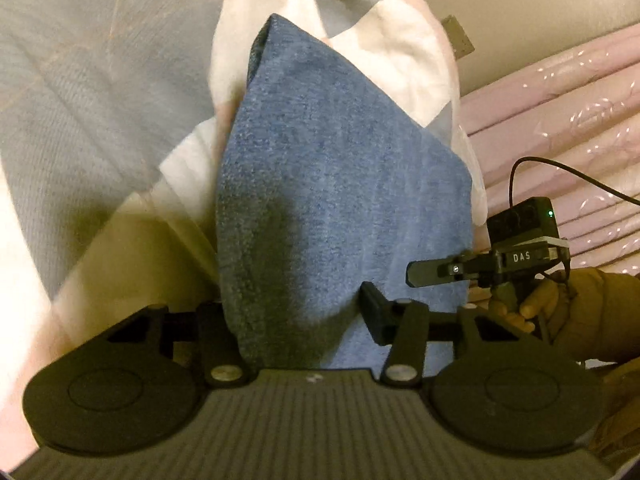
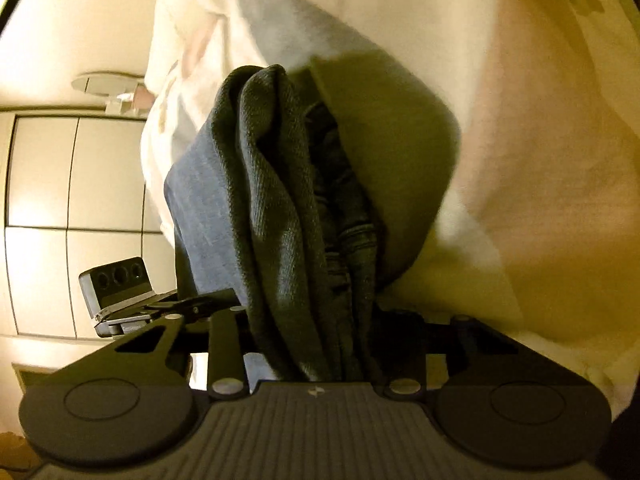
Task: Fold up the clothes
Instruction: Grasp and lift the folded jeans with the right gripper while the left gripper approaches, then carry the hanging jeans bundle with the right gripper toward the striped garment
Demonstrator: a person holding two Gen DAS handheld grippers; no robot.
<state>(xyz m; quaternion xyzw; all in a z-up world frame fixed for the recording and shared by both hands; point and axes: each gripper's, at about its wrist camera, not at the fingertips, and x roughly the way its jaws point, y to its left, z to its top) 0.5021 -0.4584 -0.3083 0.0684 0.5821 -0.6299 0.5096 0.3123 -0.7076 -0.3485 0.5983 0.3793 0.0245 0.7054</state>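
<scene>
Left wrist view, from the left: a grey quilted bedspread with pale patches fills that side, then a white, grey and pink cloth lies bunched at the middle top. In front of it hangs the task's thing, a blue garment, which rises from between the fingers of the left gripper to a point near the top of the frame. The jaws are clamped on its lower edge — the right finger presses against the fabric, the left one is hidden behind the fold. Further right, the right gripper shows side-on, its tip touching the garment's right edge, with a black camera box on top, a cable running off it, and a hand in a tan sleeve holding the handle. Pink folded bedding lies behind it. In the right wrist view, pale cupboard doors stand at left, the left gripper with its camera box just beside the cloth, then the garment — blue outside, dark folds toward the middle — bunched and pinched tight in the right gripper, its fingers buried in the fabric. The bedspread fills the right.
</scene>
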